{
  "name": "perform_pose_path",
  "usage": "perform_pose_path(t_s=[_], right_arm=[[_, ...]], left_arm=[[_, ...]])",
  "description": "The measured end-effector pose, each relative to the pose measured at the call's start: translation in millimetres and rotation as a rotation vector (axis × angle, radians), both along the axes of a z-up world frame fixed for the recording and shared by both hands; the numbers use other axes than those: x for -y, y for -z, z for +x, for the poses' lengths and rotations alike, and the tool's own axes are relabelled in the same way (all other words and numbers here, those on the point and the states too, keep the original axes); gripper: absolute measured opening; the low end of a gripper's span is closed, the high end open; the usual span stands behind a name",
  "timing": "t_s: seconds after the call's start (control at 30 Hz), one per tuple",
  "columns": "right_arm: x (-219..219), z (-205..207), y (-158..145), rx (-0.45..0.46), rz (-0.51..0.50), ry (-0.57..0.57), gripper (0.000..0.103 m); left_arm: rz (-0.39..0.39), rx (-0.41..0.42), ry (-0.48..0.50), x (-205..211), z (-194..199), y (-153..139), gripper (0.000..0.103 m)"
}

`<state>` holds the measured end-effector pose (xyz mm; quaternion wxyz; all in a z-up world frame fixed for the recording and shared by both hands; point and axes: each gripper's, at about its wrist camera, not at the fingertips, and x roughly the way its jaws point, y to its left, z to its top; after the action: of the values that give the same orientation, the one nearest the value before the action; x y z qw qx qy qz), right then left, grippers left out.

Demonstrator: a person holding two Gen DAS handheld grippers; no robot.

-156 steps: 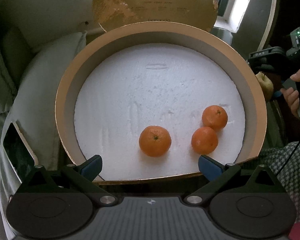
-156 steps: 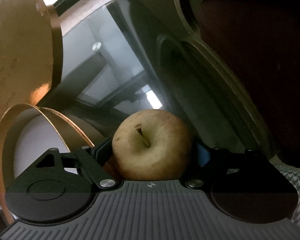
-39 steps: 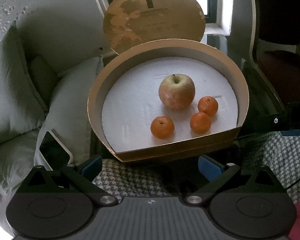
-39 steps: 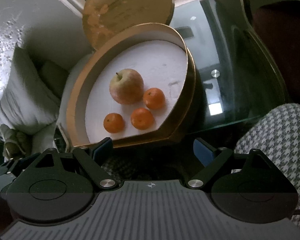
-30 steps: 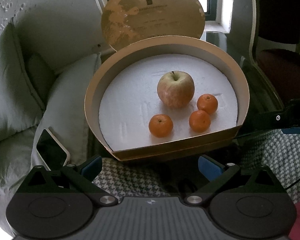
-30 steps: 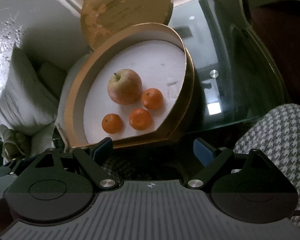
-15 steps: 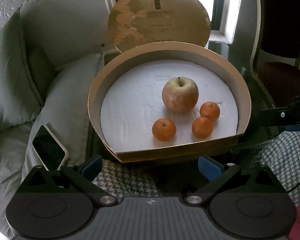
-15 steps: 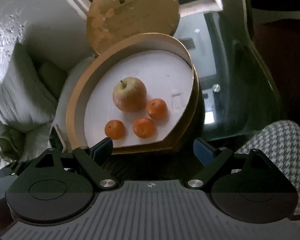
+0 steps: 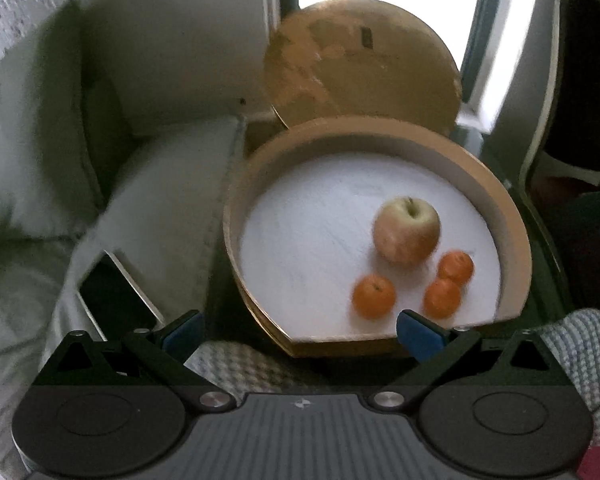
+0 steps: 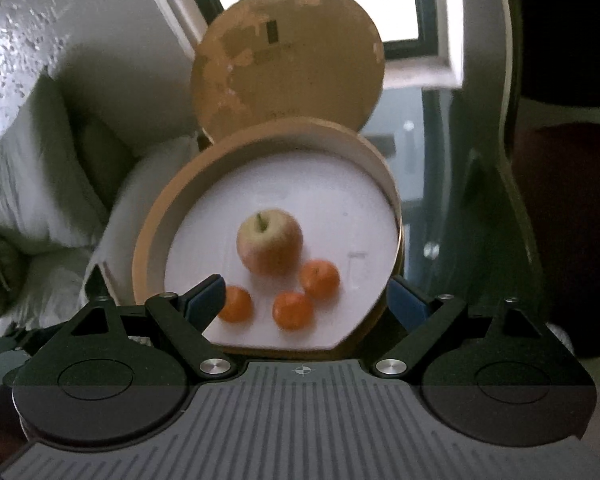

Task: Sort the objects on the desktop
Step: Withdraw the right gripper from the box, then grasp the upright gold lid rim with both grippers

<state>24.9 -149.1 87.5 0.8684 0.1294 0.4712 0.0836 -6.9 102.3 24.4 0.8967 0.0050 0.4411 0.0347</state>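
— What are the tongs doing?
— Left tongs (image 9: 300,330) and right tongs (image 10: 306,294) both gape apart, empty.
— The fruit?
— Ahead of both: apple (image 9: 406,229) and three tangerines (image 9: 374,295) lie in the round box (image 9: 516,240). Sorting looks settled; nothing else sortable shows.

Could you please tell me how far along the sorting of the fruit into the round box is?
Done: the apple and three tangerines lie in the round box, whose lid leans upright behind it. In hand: nothing; the left claw and right claw are both open and empty. Left: a phone lies on the cushion beside the box; closing the lid may follow.
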Motion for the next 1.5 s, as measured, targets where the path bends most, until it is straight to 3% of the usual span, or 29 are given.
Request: perform_pose_path(t_s=[0.27, 0.5, 0.77, 1.0, 1.2, 1.33, 1.5], right_arm=[[13.4, 24.1, -47.7, 0.113, -0.036, -0.012, 0.092], [33.9, 63.4, -83.7, 0.217, -0.047, 0.011, 0.092], [48.5, 144.2, -68.2, 0.265, 0.01, 0.053, 0.093], [61.3, 215.0, -54.5, 0.308, 0.059, 0.089, 0.093], [59.8, 274.6, -13.9, 0.389, 0.024, 0.136, 0.093], [55.5, 307.3, 22.3, 0.457, -0.014, 0.152, 0.095], [45.5, 337.9, 65.3, 0.437, -0.051, 0.123, 0.095]], left_arm=[[0.082, 0.09, 0.038, -11.8, 27.0, -40.1, 0.102], [0.136, 0.117, 0.034, -13.0, 71.2, -55.3, 0.102], [0.104, 0.133, -0.028, -27.2, 148.4, -58.5, 0.102], [0.024, 0.23, -0.065, -44.7, 237.9, -46.4, 0.102], [-0.053, 0.335, -0.087, -52.5, 301.2, -5.8, 0.102], [-0.11, 0.322, -0.068, -52.4, 332.8, 29.3, 0.102], [-0.178, 0.294, -0.112, -59.5, 356.6, 67.0, 0.102]])
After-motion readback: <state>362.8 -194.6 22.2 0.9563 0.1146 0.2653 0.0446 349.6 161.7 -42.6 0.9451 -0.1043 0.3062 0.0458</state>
